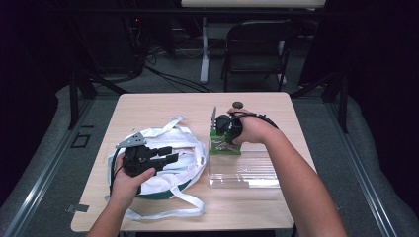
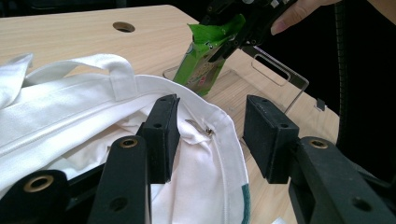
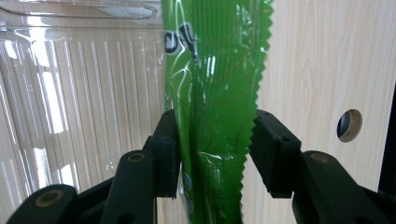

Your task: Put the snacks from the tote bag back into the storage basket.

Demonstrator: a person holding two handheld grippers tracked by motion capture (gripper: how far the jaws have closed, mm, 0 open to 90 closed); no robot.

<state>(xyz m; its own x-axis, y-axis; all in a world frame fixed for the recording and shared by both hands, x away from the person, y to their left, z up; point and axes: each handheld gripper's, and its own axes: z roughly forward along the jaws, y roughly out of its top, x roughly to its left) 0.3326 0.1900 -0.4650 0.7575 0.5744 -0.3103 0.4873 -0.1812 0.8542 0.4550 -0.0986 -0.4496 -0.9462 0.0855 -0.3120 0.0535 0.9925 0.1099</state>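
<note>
Green and crinkly, the snack packet (image 3: 212, 93) stands upright at the far end of the clear plastic tray (image 1: 247, 173) — my right gripper (image 1: 223, 129) straddles its top with jaws parted, barely touching, while my left gripper (image 1: 165, 154) gapes half-wide around the rim of the white tote bag (image 1: 185, 153) just beside that tray.

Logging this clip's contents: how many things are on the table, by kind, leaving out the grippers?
White cloth bag: 1
Green packet: 1
Clear plastic tray: 1
Total: 3
</note>
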